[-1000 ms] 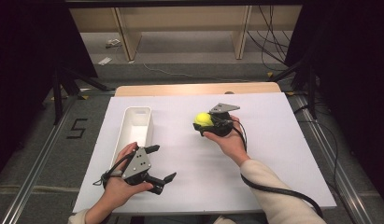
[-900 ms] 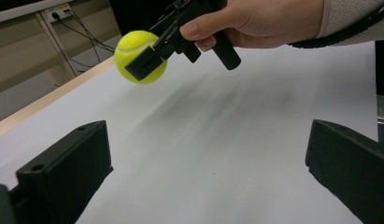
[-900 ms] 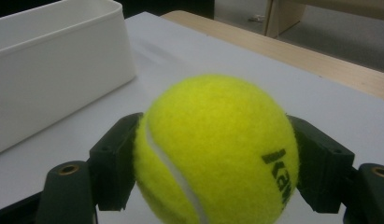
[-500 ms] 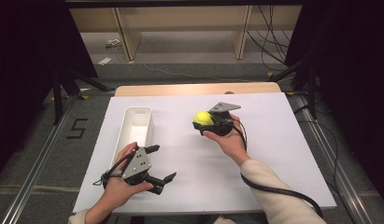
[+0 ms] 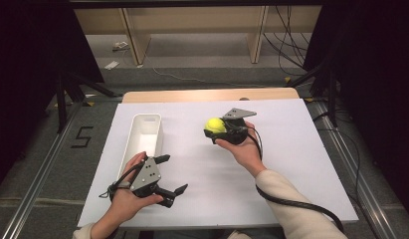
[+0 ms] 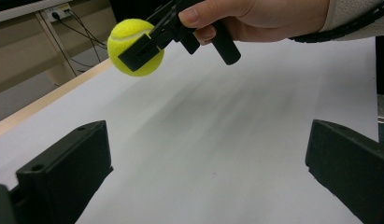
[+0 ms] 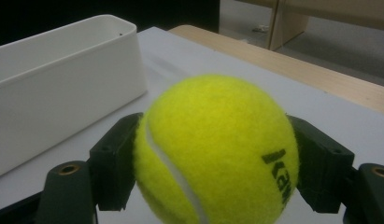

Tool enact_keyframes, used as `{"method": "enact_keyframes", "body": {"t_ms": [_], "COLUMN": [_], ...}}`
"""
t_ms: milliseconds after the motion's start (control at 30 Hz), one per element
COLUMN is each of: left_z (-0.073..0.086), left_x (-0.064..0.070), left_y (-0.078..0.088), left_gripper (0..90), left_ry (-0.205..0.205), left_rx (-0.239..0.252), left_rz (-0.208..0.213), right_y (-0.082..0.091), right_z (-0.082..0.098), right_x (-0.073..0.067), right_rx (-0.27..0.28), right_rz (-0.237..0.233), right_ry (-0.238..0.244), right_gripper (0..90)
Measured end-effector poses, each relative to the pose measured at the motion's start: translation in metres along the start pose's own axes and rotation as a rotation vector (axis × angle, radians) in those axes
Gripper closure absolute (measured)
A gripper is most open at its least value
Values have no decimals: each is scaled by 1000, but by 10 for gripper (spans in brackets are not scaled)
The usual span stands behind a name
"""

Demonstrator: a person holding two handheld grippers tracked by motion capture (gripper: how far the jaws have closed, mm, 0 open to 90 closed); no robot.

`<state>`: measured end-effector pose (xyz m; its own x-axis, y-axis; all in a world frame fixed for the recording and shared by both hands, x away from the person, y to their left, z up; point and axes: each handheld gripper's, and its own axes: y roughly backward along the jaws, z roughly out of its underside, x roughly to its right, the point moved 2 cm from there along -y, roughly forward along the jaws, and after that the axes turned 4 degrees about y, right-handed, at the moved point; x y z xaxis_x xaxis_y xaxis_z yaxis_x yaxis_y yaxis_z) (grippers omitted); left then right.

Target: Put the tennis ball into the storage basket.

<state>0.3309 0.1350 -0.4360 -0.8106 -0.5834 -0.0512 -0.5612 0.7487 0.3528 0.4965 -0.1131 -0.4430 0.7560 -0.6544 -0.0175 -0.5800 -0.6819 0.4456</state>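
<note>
Holding a yellow tennis ball (image 5: 214,125) off the white table (image 5: 291,149), the right gripper (image 5: 223,130) has its two black jaws pressed against the ball's opposite sides, as the right gripper view shows from close up (image 7: 217,149). Compared with the pictures from a second and half a second ago, almost nothing has shifted: the ball hangs at the same spot to the right of the long white bin (image 5: 145,134), well apart from it, and the hand has not moved toward it. That stillness suggests a pause after the pick-up rather than a carry under way, so the likely work of putting the ball into the bin has not advanced in this last second. The left gripper (image 5: 167,177) rests low near the front edge of the table, just in front of the bin's near end, jaws spread wide with nothing between them; from its own view the ball (image 6: 133,46) is seen clamped in the other gripper above bare table. The bin looks empty from above.
</note>
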Motion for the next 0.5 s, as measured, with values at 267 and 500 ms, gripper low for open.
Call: {"method": "enact_keyframes", "body": {"t_ms": [267, 500], "left_z": [0, 0], "left_x": [0, 0], "left_y": [0, 0], "left_gripper": [0, 0], "left_ry": [0, 1], "left_rx": [-1, 0], "left_rz": [0, 0], "right_y": [1, 2], "right_z": [-3, -5], "right_x": [-3, -5], "right_rx": [6, 15], "right_rz": [-3, -3], "right_ry": [11, 17], "right_gripper": [265, 265]}}
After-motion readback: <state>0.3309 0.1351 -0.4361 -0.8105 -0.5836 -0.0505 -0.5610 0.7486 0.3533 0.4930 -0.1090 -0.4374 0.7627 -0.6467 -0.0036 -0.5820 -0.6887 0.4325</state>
